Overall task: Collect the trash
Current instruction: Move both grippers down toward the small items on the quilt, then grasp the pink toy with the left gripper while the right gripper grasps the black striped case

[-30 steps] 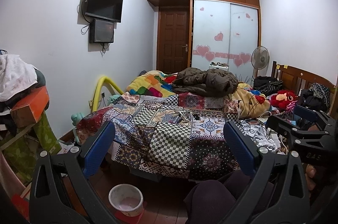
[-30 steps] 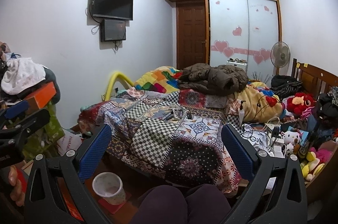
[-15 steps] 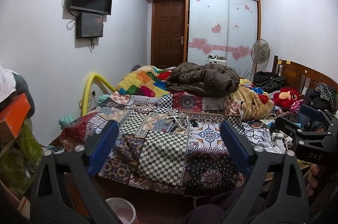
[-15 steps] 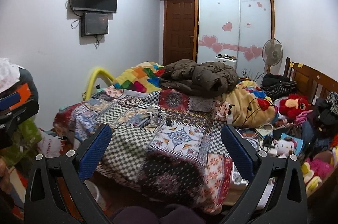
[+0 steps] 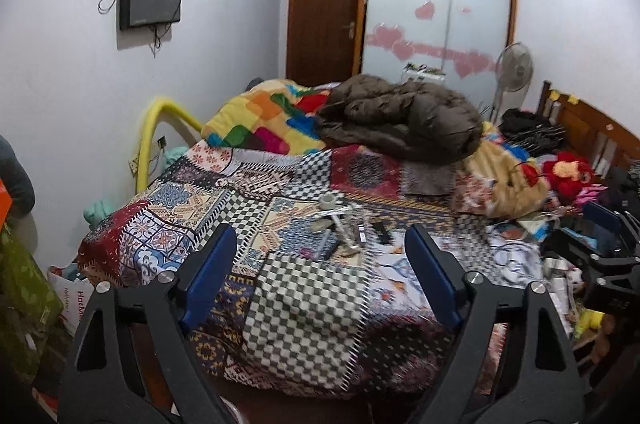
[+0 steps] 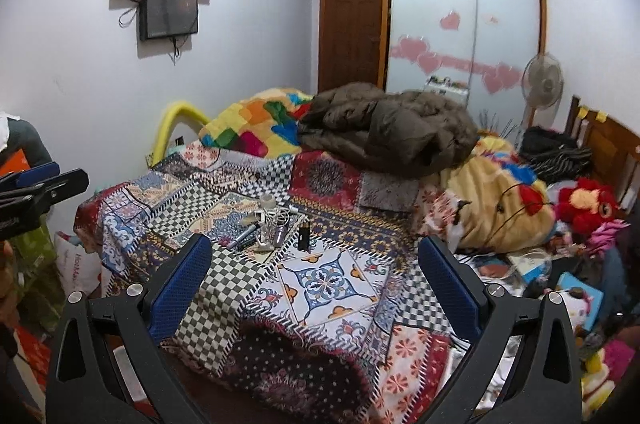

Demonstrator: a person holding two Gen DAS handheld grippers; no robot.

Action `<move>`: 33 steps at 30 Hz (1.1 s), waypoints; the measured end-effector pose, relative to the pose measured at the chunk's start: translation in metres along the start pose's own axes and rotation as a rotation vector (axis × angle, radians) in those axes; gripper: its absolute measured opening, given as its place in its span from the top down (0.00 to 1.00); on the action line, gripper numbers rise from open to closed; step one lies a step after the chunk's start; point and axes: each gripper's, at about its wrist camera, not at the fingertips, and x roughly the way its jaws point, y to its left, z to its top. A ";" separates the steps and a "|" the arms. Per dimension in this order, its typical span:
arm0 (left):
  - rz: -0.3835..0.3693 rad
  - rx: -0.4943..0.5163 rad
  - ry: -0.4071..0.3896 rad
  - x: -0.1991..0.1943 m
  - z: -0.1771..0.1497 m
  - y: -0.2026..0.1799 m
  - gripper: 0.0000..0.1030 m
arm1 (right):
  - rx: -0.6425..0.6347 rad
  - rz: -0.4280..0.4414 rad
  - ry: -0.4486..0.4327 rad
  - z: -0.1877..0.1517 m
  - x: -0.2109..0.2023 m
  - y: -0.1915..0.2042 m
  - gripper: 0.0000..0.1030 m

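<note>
Right wrist view first: the right gripper (image 6: pixel 314 274) hangs over the near edge of the bed (image 6: pixel 328 312), its blue pads spread wide with nothing between them but patchwork quilt. The left gripper (image 5: pixel 320 272) sits at about the same near edge, a little further toward the bed's left side; its jaws have just been closing in somewhat, yet they stand well apart and empty.

Ahead of both, around the middle of the bed, lies the cluster of small litter (image 6: pixel 272 224) that I take to be the trash: a roll of tape (image 6: pixel 267 200) at the far side, tangled white cord, a couple of pen-like tubes and a dark lighter-shaped stick (image 6: pixel 303 238). It is well beyond either set of fingertips. From the right gripper it lies ahead and slightly left of centre; in the left wrist view the same cluster of small litter (image 5: pixel 344 232) sits almost dead ahead between the pads. Neither hand looks clearly nearer, though the left seems better lined up.

The dark stick points roughly away from the near edge, so its long axis runs along the reach; the grey tube (image 6: pixel 242 236) lies slantwise, toward the near left corner. Jaws closing across the bed should suit the stick.

Beyond, a brown coat (image 6: pixel 388 131) is heaped at the far end.
</note>
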 end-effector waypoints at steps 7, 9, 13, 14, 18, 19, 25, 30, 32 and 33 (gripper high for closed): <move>-0.009 -0.022 0.109 0.098 -0.004 0.017 0.19 | 0.029 0.084 0.148 0.001 0.091 -0.023 0.25; -0.002 -0.028 0.157 0.131 -0.011 0.021 0.26 | 0.038 0.107 0.192 -0.001 0.117 -0.027 0.29; 0.003 -0.031 0.248 0.184 -0.030 0.026 0.41 | 0.031 0.120 0.270 -0.007 0.167 -0.029 0.41; 0.009 -0.022 0.268 0.196 -0.035 0.027 0.43 | 0.031 0.127 0.293 -0.010 0.181 -0.029 0.43; -0.015 -0.008 0.364 0.243 -0.058 0.029 0.56 | 0.060 0.170 0.394 -0.021 0.232 -0.031 0.54; -0.027 -0.012 0.385 0.253 -0.062 0.030 0.61 | 0.067 0.173 0.416 -0.023 0.244 -0.031 0.58; -0.079 -0.022 0.436 0.299 -0.074 0.032 0.65 | 0.088 0.201 0.490 -0.031 0.299 -0.031 0.65; -0.069 -0.021 0.467 0.326 -0.081 0.034 0.68 | 0.086 0.210 0.510 -0.031 0.324 -0.030 0.67; -0.070 -0.032 0.473 0.332 -0.082 0.035 0.69 | 0.081 0.212 0.514 -0.031 0.332 -0.029 0.67; -0.070 -0.034 0.474 0.336 -0.082 0.036 0.69 | 0.078 0.213 0.518 -0.031 0.336 -0.027 0.68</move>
